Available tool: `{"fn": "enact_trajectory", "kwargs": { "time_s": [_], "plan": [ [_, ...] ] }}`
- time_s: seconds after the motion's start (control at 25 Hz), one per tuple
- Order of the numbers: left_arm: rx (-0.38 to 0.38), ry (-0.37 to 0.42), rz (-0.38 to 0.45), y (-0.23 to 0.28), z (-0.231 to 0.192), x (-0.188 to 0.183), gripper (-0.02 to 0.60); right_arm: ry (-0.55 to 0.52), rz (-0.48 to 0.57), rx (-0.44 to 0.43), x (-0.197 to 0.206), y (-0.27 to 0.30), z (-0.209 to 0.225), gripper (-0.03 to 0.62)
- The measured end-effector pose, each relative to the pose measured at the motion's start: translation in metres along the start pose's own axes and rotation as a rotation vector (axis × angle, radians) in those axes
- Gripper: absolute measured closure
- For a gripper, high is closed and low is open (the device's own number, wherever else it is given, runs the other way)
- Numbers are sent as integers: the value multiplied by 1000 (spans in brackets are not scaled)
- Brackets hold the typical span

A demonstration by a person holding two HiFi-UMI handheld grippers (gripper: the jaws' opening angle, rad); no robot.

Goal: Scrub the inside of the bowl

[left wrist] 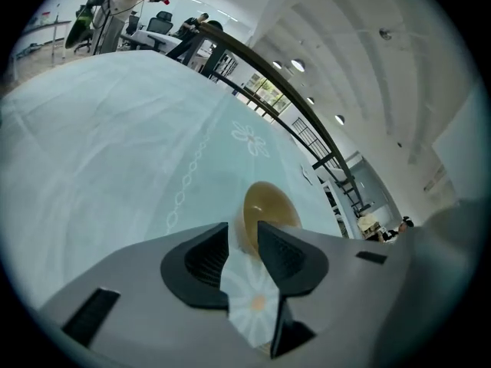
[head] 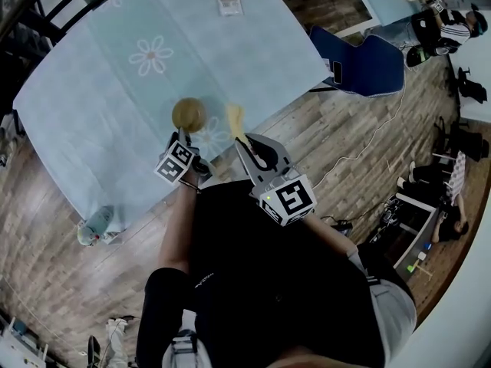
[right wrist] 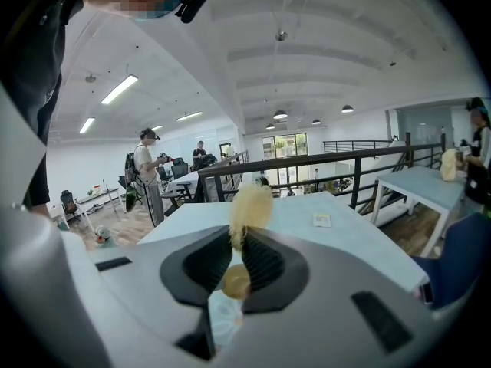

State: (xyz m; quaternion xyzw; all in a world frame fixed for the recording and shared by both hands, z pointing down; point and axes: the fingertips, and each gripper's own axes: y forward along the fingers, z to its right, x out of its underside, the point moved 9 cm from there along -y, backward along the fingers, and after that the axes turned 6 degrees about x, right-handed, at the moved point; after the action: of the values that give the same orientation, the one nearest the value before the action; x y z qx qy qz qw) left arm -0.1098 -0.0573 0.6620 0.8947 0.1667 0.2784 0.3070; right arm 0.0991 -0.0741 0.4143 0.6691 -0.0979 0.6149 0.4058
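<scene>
Nearest the person, the left gripper (left wrist: 244, 229) sits just short of the bowl (left wrist: 270, 205). Its jaws stand wide apart and grip nothing. The bowl's near wall shows in the gap ahead of the tips, and neither pad presses on it.

To the right of the bowl, the right gripper (right wrist: 238, 234) has its jaws closed on a pale yellow scrubber (right wrist: 249, 205). The scrubber's fluffy free end sticks out past the tips. In the head view its long axis runs away from the person, with the free end about level with the bowl and near its right side, not touching it.

The bowl is tan and round and stands upright on the table (head: 92, 106), close to the near edge, with its mouth facing up. It has no long axis; its axis of symmetry is vertical.

The bowl looks stiff, smooth and fairly light, so it would probably slide or tip on the cloth under sideways rubbing. The near rim, pinched over the wall by the left gripper, seems the best place to hold it. The scrubber looks soft and should bend to follow the curved inside.

Well beyond the bowl, a paper card (head: 229, 4) lies on the far part of the table. Off to the far right of the bowl, a blue chair (head: 372, 67) stands on the floor.
</scene>
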Motion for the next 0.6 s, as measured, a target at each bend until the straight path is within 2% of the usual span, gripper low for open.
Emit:
{"fn": "enact_trajectory", "kwargs": {
  "time_s": [0.12,0.2,0.28,0.32,0.36,0.6],
  "plan": [
    [-22,-72,-4,7,-2,4,460,0,0,10,-2,-2,6,551],
    [-25,-85,-7,9,-2,3,462,0,2,15,-3,-3,8,551],
    [-37,-74,-17,10,0,0,488,-1,4,21,-3,-4,8,551],
    [-52,-66,-20,10,0,-1,534,1,4,22,-3,-4,8,551],
    [-66,-57,-24,10,0,-2,551,5,3,24,-3,-5,8,551],
    [-57,-3,-21,3,8,-12,557,10,8,29,-4,-3,10,551]
  ]
}}
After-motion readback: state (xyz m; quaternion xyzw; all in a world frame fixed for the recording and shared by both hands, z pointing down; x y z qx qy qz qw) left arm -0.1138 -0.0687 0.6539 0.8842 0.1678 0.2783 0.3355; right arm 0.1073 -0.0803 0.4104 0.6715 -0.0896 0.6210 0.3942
